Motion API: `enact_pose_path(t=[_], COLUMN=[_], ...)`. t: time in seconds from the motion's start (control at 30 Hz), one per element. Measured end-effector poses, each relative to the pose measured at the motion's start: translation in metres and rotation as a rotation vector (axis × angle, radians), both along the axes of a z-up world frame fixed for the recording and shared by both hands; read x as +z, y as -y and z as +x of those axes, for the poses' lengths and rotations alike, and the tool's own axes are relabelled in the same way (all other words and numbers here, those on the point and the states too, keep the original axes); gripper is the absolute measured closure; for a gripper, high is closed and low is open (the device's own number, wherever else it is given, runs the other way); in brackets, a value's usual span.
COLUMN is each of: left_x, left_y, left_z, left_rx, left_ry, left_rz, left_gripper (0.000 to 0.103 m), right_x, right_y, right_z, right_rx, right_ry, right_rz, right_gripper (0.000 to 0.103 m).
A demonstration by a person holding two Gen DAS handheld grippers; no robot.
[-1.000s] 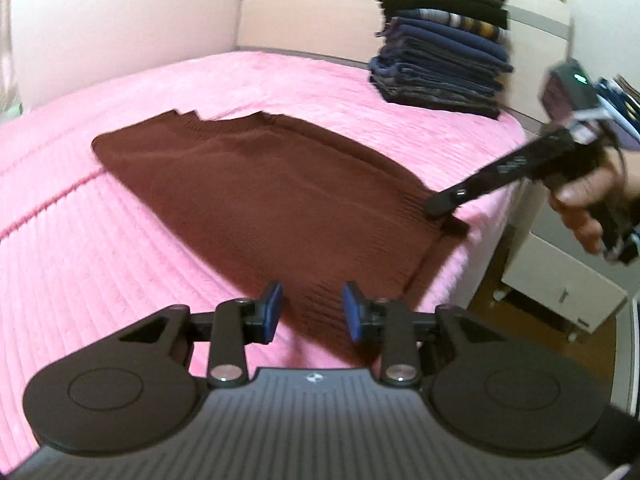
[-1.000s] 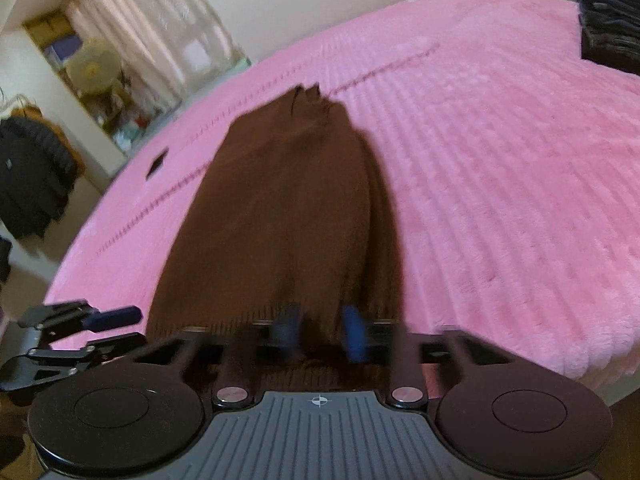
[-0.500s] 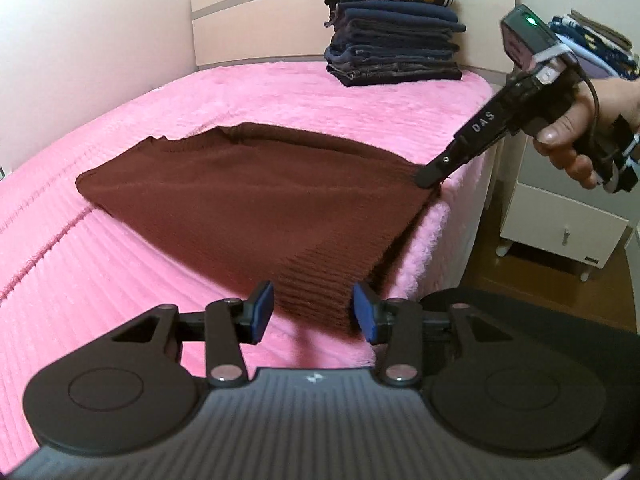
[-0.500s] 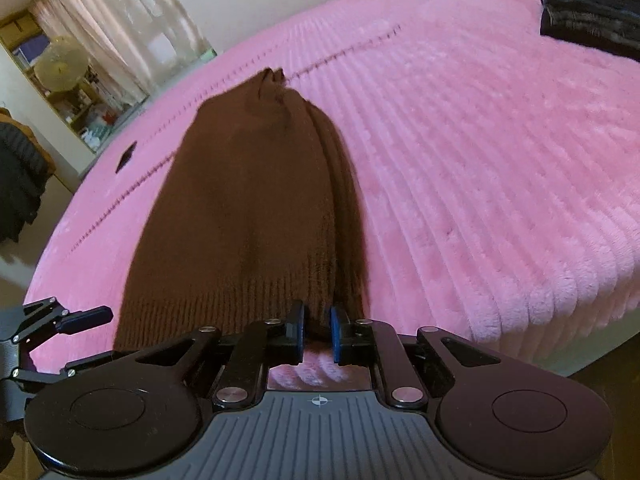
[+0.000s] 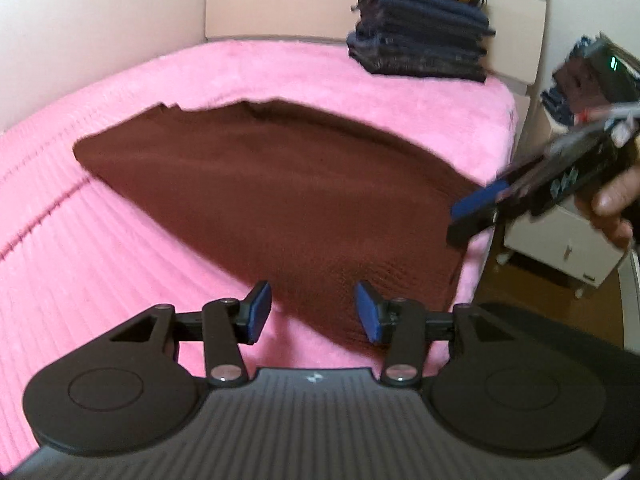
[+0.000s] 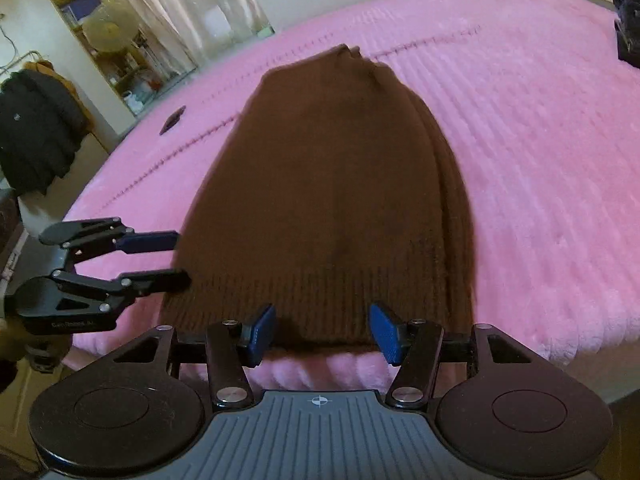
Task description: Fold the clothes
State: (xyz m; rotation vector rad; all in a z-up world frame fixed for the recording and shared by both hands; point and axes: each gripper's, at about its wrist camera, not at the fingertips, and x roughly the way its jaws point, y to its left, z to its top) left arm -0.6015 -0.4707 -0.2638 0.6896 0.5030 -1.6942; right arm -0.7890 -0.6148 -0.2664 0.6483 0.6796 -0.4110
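Note:
A brown knit sweater (image 5: 280, 200) lies folded lengthwise on the pink bed (image 5: 100, 248), its ribbed hem at the near edge; it also shows in the right wrist view (image 6: 328, 200). My left gripper (image 5: 312, 314) is open and empty, just above the hem's left corner. My right gripper (image 6: 322, 334) is open and empty at the hem's right part. Each gripper shows in the other's view: the right one (image 5: 476, 216) at the hem's far corner, the left one (image 6: 168, 258) open beside the hem.
A tall stack of folded dark clothes (image 5: 420, 28) stands at the bed's far corner by the headboard (image 5: 280, 8). A white cabinet (image 5: 560, 248) stands past the bed's edge. A dark coat (image 6: 36, 132) hangs beyond the far side, near a curtained window.
My right gripper was shut on the hem half a second ago and has opened, letting go. My left gripper has opened wider. The sweater lies flat on the bed.

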Motion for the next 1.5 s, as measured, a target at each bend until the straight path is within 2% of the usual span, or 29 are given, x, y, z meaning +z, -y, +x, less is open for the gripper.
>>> enact_pose_path(t=[0.03,0.17,0.3,0.37,0.4,0.5,0.57,0.6,0.67,0.8,0.83,0.9,1.0,1.13,1.3,1.37,1.4,1.43,1.5], left_x=[0.001,0.007,0.013,0.008,0.006,-0.006,-0.014,-0.015,-0.008,0.016,0.022,0.034,0.045,0.046,0.032,0.020,0.015,0.009,-0.003], left_y=[-0.004,-0.023,-0.042,-0.050,-0.054,-0.062,-0.060,-0.057,-0.049,-0.012,0.003,0.031,0.075,0.133,0.197,0.214,0.222,0.232,0.250], left_z=[0.000,0.001,0.002,-0.012,-0.019,-0.039,-0.046,-0.046,-0.038,0.007,0.026,0.058,0.112,0.165,0.208,0.226,0.237,0.244,0.258], left_rx=[-0.012,-0.065,-0.117,-0.214,-0.264,-0.426,-0.486,-0.494,-0.461,-0.265,-0.190,-0.050,0.139,0.297,0.375,0.406,0.425,0.428,0.431], left_ry=[0.026,0.139,0.252,0.363,0.420,0.584,0.639,0.636,0.573,0.405,0.355,0.270,0.107,-0.073,-0.186,-0.233,-0.256,-0.274,-0.309], left_rz=[-0.008,-0.048,-0.088,-0.126,-0.145,-0.211,-0.204,-0.203,-0.204,-0.155,-0.137,-0.122,-0.104,-0.092,-0.089,-0.080,-0.070,-0.050,-0.006], left_gripper=[0.061,0.059,0.053,0.047,0.040,0.035,0.035,0.035,0.035,0.035,0.035,0.035,0.035,0.035,0.035,0.035,0.038,0.040,0.049], right_x=[0.003,0.030,0.024,0.020,0.017,0.004,0.003,0.003,0.008,0.028,0.032,0.040,0.050,0.055,0.048,0.040,0.034,0.028,0.016], right_y=[-0.001,-0.025,-0.053,-0.067,-0.070,-0.074,-0.068,-0.065,-0.058,-0.021,-0.008,0.020,0.065,0.136,0.237,0.270,0.281,0.293,0.316], right_z=[0.001,0.004,0.023,0.032,0.036,0.043,0.041,0.040,0.037,0.042,0.047,0.062,0.093,0.146,0.211,0.231,0.241,0.250,0.270], right_rx=[0.011,0.139,0.292,0.368,0.388,0.420,0.406,0.396,0.374,0.313,0.307,0.303,0.316,0.306,0.237,0.219,0.221,0.222,0.225], right_ry=[-0.012,-0.051,-0.113,-0.143,-0.154,-0.183,-0.181,-0.178,-0.155,-0.119,-0.121,-0.118,-0.096,-0.057,0.007,0.010,0.005,0.001,-0.008], right_rz=[-0.009,-0.218,-0.359,-0.427,-0.443,-0.467,-0.451,-0.441,-0.417,-0.366,-0.356,-0.342,-0.326,-0.287,-0.174,-0.141,-0.130,-0.120,-0.099], right_gripper=[0.046,0.046,0.046,0.046,0.046,0.046,0.046,0.046,0.046,0.045,0.032,0.013,0.013,0.013,0.013,0.017,0.024,0.027,0.027])
